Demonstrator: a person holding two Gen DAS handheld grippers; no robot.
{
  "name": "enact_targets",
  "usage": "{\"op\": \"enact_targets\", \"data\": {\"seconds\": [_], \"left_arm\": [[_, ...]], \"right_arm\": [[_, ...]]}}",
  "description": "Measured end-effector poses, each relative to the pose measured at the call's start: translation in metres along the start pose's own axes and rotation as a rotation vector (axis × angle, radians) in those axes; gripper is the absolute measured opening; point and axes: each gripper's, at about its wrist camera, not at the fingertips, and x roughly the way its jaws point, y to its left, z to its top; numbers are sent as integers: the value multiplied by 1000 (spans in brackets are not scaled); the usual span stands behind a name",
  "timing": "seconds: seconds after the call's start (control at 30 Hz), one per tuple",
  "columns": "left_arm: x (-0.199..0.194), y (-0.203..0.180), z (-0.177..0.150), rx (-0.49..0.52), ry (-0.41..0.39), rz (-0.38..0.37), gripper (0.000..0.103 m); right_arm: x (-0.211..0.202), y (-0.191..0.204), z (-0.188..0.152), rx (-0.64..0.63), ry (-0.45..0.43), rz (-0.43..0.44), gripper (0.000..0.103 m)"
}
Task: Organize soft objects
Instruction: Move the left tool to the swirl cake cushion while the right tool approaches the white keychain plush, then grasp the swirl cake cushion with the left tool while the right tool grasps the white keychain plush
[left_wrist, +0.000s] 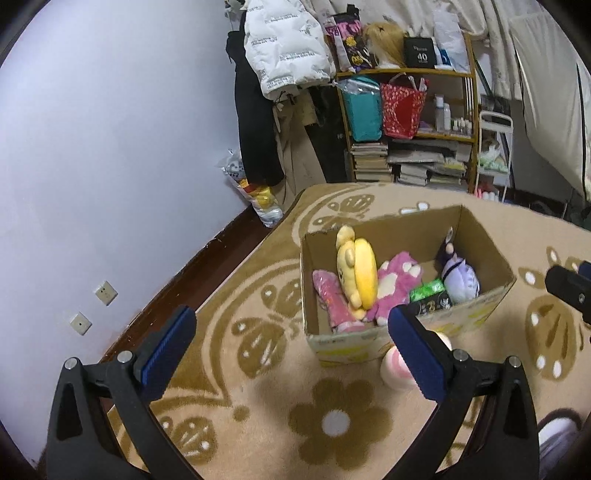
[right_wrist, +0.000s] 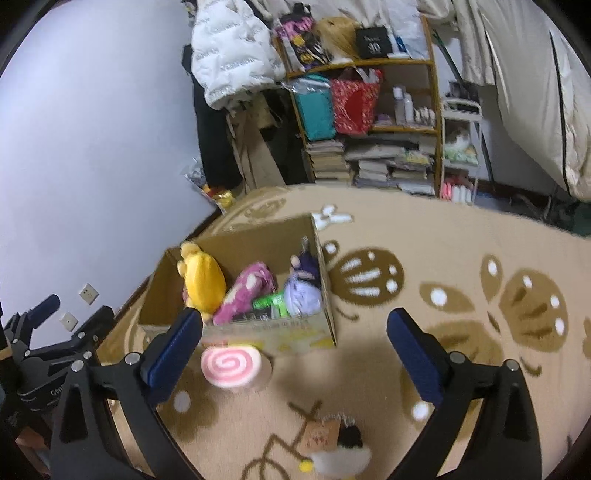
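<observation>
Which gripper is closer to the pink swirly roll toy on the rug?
Right, I think. The roll toy lies just past the open right gripper, by its left finger. The open left gripper hangs further left; its right finger half hides the toy.

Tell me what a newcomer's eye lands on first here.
The open cardboard box on the patterned rug, packed with a yellow plush, a pink plush and a purple plush. A pink swirl cushion lies on the rug against the box's near side.
</observation>
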Motion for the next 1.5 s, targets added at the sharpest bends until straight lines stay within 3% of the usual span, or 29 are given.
{"op": "enact_targets", "data": {"seconds": [0.27, 0.73, 0.93, 1.37, 1.47, 1.5], "left_arm": [[20, -10, -14, -31, 97, -105, 103], [60, -38, -28, -15, 232, -215, 103], [72, -50, -30, 7, 267, -252, 103], [89, -67, -35, -5, 299, -367, 103], [91, -73, -38, 13, 299, -380, 103], [91, -75, -38, 17, 299, -386, 103]], "right_arm": [[28, -21, -33, 81, 169, -20, 103], [60, -34, -70, 108, 337, -85, 98], [74, -39, -83, 127, 413, -91, 91], [92, -45, -101, 142, 529, -127, 90], [99, -48, -108, 157, 578, -134, 72], [103, -49, -110, 155, 596, -138, 72]]}}
